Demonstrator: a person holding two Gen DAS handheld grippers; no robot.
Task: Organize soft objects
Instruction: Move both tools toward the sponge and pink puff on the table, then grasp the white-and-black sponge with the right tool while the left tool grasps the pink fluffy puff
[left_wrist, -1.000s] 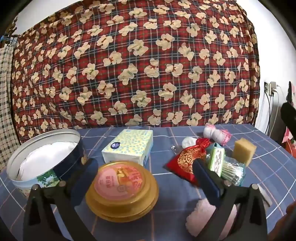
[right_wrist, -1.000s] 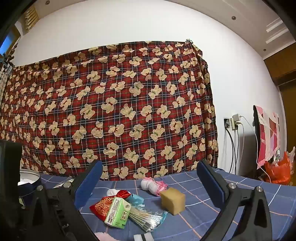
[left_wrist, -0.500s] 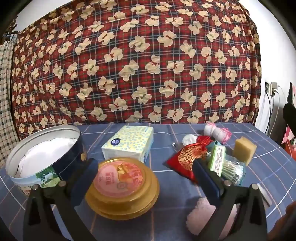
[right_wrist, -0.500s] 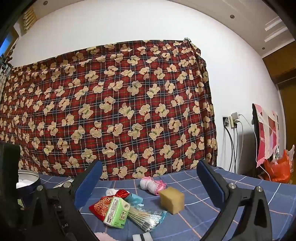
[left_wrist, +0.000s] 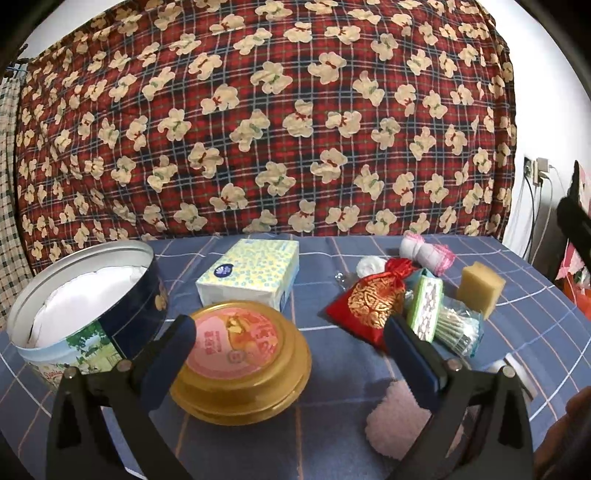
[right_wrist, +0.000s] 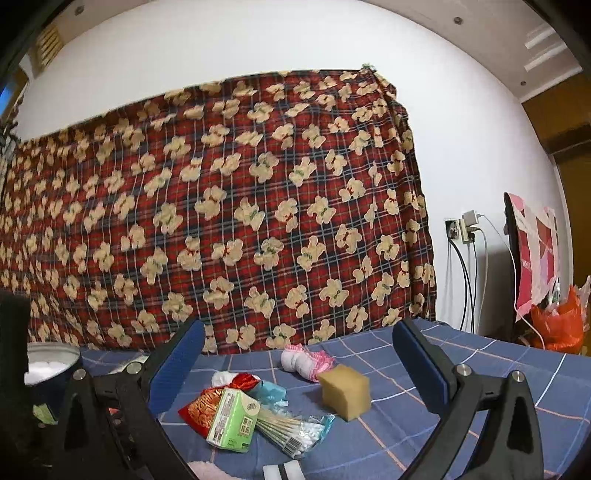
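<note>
Sponge (right_wrist: 345, 391) on checked cloth, left tool (left_wrist: 288, 349) spread above gold tin (left_wrist: 242, 363), right tool (right_wrist: 297, 363) spread, raised, empty

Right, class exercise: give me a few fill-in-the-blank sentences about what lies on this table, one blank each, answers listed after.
1. The round tin on the left stands open, lined with something ____ in colour.
2. The yellow sponge lies just in front of the rolled pink and white ____.
3. The tissue box sits behind the lidded ____ container.
4. Both grippers, left and right, are ____.

Missing words: white; socks; gold; open
</note>
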